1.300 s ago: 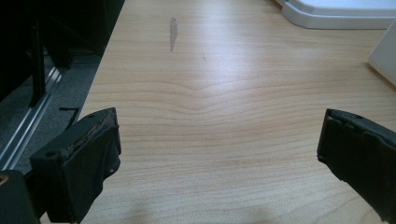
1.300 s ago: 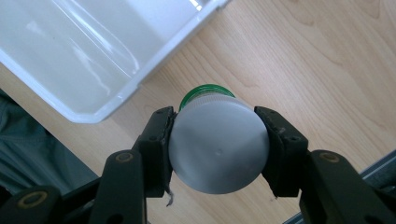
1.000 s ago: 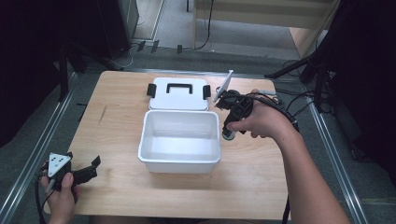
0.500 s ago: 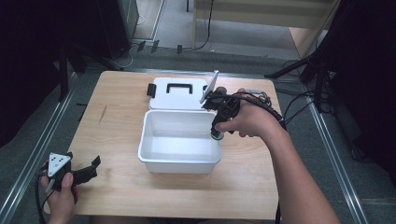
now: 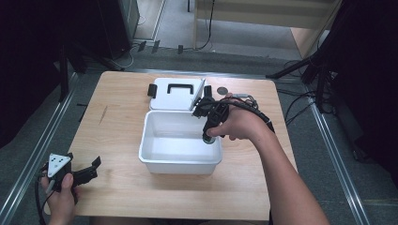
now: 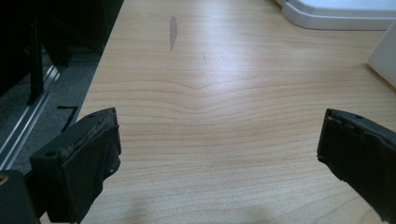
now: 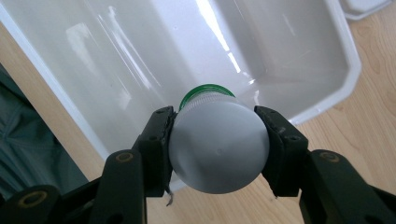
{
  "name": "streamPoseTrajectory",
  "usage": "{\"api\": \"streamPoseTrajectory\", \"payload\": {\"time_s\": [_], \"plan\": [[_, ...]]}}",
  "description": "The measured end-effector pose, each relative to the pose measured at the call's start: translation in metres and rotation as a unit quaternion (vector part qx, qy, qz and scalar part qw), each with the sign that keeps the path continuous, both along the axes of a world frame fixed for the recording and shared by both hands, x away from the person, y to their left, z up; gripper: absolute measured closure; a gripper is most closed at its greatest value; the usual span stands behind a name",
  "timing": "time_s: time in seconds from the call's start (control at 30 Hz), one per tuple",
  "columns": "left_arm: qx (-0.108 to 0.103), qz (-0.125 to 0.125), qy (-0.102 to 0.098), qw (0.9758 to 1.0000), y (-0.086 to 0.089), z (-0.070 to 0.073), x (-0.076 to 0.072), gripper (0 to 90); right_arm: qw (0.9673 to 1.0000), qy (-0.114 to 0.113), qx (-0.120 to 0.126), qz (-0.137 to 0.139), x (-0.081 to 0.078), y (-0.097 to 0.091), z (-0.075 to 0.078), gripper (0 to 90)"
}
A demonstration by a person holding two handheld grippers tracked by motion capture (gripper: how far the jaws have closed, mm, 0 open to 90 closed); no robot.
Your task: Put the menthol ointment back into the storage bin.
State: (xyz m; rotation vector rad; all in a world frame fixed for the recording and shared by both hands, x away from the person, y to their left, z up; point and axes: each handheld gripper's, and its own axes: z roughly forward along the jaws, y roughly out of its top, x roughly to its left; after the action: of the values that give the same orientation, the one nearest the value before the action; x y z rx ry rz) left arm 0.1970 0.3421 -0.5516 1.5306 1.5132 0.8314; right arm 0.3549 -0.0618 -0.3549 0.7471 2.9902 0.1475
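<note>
Surface: a light wooden table [image 5: 117, 187] with visible grain, standing on grey carpet between metal floor rails, with dark equipment and cables around its far and right sides.

Item 1: white plastic box [image 5: 180, 166], open, rectangular, near the table's centre. Its inside is bare and glossy in the right gripper view [image 7: 140, 60].

Item 2: white lid [image 5: 176, 96] with a black handle and a black clasp at its left end, lying flat just behind the box and close against its far rim.

Item 3: small bottle [image 7: 217, 149], pale grey-white body with a green cap [image 7: 205, 88]. It is clamped crosswise between the two black jaws of the right gripper [image 7: 217, 147], its rounded base towards the camera and its capped end pointing away into the box. The pads press on both sides of the body, so the jaws stand as wide as the bottle. From the high view, the right gripper [image 5: 209, 133] is held over the right end of the box, with the bottle [image 5: 209, 139] at its lower tip, just above the box's interior near the right wall.

Item 4: left gripper [image 5: 91, 166], held at the table's near left corner, well apart from the box. Its jaws stand wide apart with nothing between them, only bare wood ahead [image 6: 219, 154].

Item 5: a small dark round object [image 5: 222, 90] on the table behind the right hand; too small to identify.
</note>
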Motion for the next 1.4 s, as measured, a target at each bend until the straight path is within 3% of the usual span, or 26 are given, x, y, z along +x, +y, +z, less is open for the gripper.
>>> {"api": "streamPoseTrajectory", "payload": {"time_s": [0.4, 0.73, 1.4], "plan": [[0.000, -0.001, 0.000, 1.0000, 0.000, 0.000, 0.000, 0.2, 0.9991, 0.009, 0.002, 0.042, 0.000, 0.015, -0.028, 51.3], [-0.001, -0.001, -0.001, 1.0000, 0.000, 0.000, 0.000, 0.2, 0.9987, 0.017, 0.000, 0.049, 0.003, 0.018, -0.052, 51.2], [0.002, -0.007, 0.000, 1.0000, 0.000, 0.000, -0.001, 0.2, 0.9970, 0.027, -0.010, 0.072, 0.002, 0.019, -0.082, 51.2]]}}
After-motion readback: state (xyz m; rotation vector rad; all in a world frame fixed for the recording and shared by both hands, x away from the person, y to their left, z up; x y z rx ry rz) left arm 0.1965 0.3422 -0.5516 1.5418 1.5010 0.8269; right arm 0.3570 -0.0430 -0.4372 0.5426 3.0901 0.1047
